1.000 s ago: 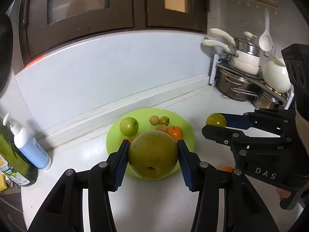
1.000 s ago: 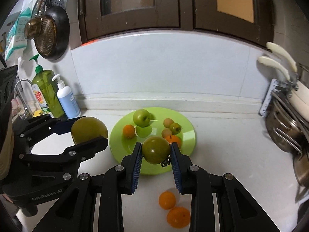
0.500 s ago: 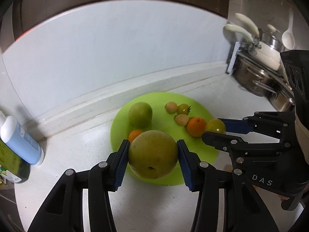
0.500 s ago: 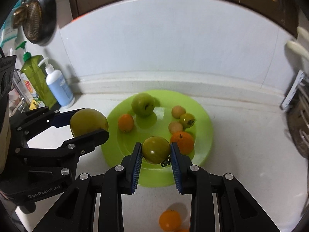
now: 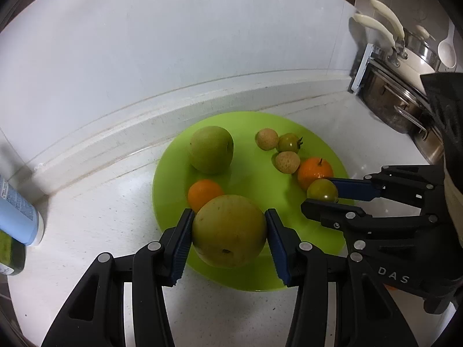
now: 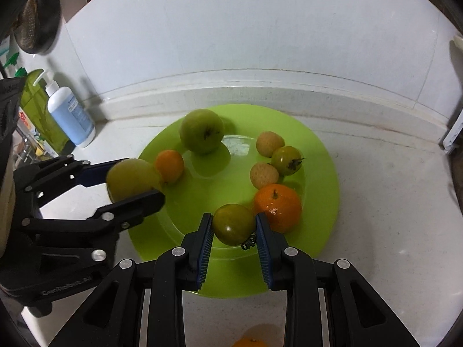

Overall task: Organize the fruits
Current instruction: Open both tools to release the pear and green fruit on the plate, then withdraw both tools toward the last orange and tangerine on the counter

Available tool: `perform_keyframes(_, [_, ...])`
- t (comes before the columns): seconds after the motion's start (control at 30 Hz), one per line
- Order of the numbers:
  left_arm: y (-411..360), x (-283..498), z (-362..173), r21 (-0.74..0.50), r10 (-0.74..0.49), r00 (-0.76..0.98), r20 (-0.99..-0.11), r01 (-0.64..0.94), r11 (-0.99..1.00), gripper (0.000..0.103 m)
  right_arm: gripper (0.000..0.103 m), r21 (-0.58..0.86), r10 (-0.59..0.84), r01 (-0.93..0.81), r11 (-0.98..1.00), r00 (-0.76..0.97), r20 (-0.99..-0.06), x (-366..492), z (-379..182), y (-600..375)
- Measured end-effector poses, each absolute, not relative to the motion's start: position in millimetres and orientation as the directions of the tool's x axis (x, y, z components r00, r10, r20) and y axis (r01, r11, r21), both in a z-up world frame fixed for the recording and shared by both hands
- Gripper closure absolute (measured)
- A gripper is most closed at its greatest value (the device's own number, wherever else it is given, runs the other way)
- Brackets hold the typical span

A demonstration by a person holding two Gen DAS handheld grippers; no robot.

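While angled down over plate (both loaded), hand-held grippers hover.

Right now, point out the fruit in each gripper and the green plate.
large pear [image 5: 228, 232], left wrist view, middle of its front skin.
green tomato [image 6: 233, 224], right wrist view, centre of its skin.
green plate [image 6: 324, 179], right wrist view, bare right rim.

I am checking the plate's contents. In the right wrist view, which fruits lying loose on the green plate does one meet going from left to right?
Small orange → green apple → lower beige fruit → small green tomato. The upper beige fruit and the large orange overlap these in left-right position, so they are left out.
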State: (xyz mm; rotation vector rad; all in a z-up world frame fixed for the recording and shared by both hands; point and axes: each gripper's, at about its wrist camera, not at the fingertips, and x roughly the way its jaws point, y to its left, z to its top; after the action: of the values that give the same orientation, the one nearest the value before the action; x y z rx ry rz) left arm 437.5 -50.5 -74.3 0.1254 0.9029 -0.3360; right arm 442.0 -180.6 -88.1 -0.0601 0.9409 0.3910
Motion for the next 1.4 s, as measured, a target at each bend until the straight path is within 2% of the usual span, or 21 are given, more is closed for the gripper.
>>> perform_keyframes(0.4, [-47, 439, -82, -0.056, -0.238, 0.548, -0.802, 0.328, 0.943, 0.054, 0.072, 0.115, 0.298, -0.355, 0.928, 0.520, -0.800, 440, -91, -180])
perform_keyframes(0.6, [-44, 429, -66, -0.034, -0.235, 0.601, -0.764, 0.326, 0.945, 0.053, 0.068, 0.099, 0.289, -0.353, 0.930, 0.542, -0.789, 435, -86, -180])
perform_keyframes(0.77, [-42, 411, -43, 0.007, -0.218, 0.667, -0.713, 0.317, 0.948, 0.044, 0.067, 0.093, 0.281, -0.330, 0.940, 0.586, -0.760, 419, -71, -187])
perform_keyframes(0.83, [-42, 401, -33, 0.013, -0.220, 0.691, -0.688, 0.316, 0.949, 0.039, 0.056, 0.092, 0.274, -0.312, 0.946, 0.615, -0.740, 408, -63, -190])
perform_keyframes(0.97, [-42, 381, -15, 0.008, -0.232, 0.729, -0.644, 0.309, 0.951, 0.035, 0.052, 0.100, 0.272, -0.285, 0.953, 0.664, -0.697, 388, -45, -198])
perform_keyframes(1.13, [-47, 355, 1, 0.024, -0.241, 0.761, -0.602, 0.319, 0.947, 0.028, 0.042, 0.066, 0.221, -0.234, 0.970, 0.737, -0.639, 357, -23, -208])
perform_keyframes(1.4, [-65, 322, 23, 0.057, -0.275, 0.796, -0.539, 0.360, 0.931, 0.018, 0.039, 0.045, 0.138, -0.137, 0.990, 0.809, -0.572, 312, 1, -234])
